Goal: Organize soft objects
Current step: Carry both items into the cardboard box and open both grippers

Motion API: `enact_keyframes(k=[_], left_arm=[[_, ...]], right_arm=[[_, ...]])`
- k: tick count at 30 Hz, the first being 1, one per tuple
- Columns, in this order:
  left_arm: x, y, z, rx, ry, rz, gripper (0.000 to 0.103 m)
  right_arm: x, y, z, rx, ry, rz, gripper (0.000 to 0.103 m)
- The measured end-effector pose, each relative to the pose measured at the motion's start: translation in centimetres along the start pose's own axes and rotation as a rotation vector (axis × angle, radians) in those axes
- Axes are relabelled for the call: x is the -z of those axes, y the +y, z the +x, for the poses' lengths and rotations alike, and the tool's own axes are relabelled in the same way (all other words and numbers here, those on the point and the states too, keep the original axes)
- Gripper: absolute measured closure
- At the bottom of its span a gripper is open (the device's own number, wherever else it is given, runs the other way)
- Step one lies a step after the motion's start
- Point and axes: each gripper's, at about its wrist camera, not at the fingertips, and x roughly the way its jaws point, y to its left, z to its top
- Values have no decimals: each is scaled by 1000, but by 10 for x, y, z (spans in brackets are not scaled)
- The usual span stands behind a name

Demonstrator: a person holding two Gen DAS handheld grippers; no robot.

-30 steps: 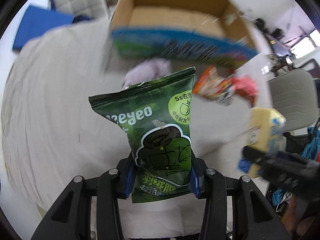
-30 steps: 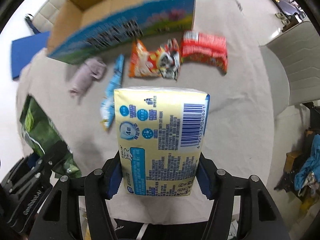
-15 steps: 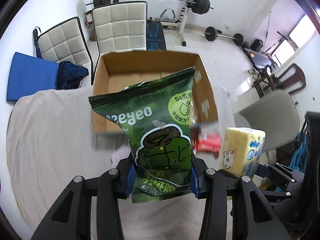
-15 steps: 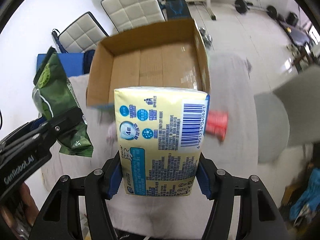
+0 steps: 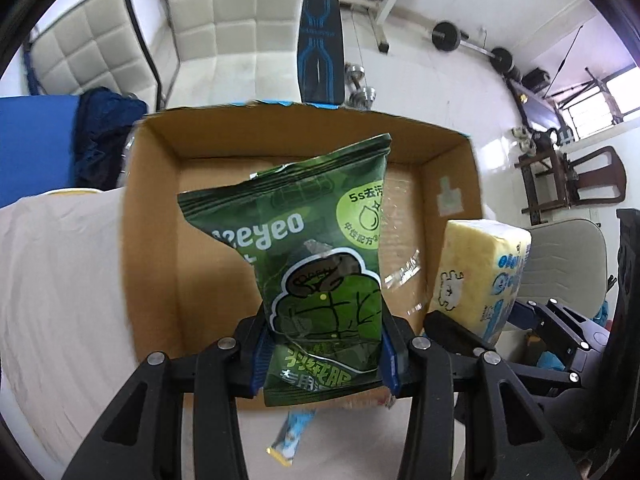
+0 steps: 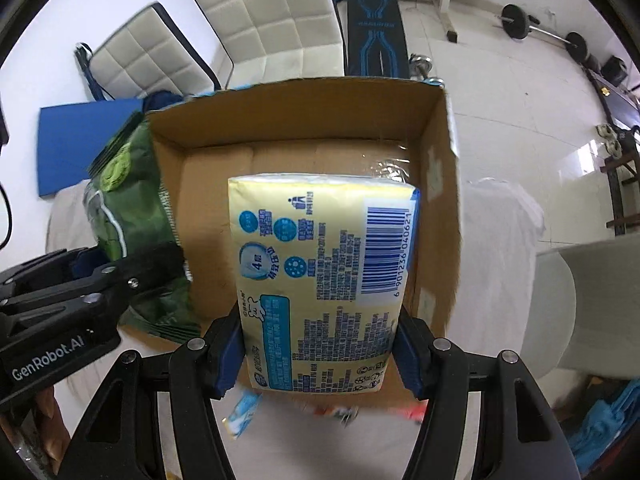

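Left gripper [image 5: 323, 354] is clamped on the lower part of a green pouch [image 5: 316, 256], blue pads pressed into both sides, pouch upright with its crimped top edge tilted up to the right. It hangs over the open cardboard box [image 5: 156, 216], in front of the bare box floor, nearer the box's left wall in the right wrist view. Right gripper [image 6: 320, 354] is pinching a yellow tissue pack [image 6: 320, 280] at its lower end, barcode side facing the camera, pack upright and also over the box opening, nearer the right wall. From the left wrist view the tissue pack [image 5: 480, 276] sits just right of the pouch, the two apart, with the right gripper's black body below it. From the right wrist view the green pouch [image 6: 132, 232] shows at the left beside the box's left wall, held by the left gripper's black body marked GenRobot.AI. Box stands on a table covered in white cloth [image 5: 60, 280], toward its far edge, flaps open, nothing visible lying inside it. A small blue and white packet [image 5: 294, 436] lies on the cloth at the box's near side, below the pouch; blurred red and orange wrappers [image 6: 340, 412] lie there too. White padded chairs [image 5: 232, 24], a blue mat [image 5: 36, 140] and a weight bench [image 6: 376, 20] are behind the box.
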Motion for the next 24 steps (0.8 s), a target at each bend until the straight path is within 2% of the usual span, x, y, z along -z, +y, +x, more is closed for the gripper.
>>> enact_keyframes(k=[5, 11, 18, 21, 24], left_arm=[[-35, 1, 41, 49, 89, -12, 62], [-60, -1, 74, 52, 153, 8, 62], [-60, -7, 90, 13, 189, 27, 61], [-56, -9, 92, -11, 208, 19, 57], [-50, -6, 87, -46, 193, 18, 52]], right_arm=[[-34, -10, 41, 15, 60, -20, 38], [-54, -15, 78, 32, 103, -38, 38], [-67, -20, 99, 38, 109, -30, 37], [-68, -19, 102, 56, 100, -30, 34], [-66, -17, 101, 67, 98, -34, 32]])
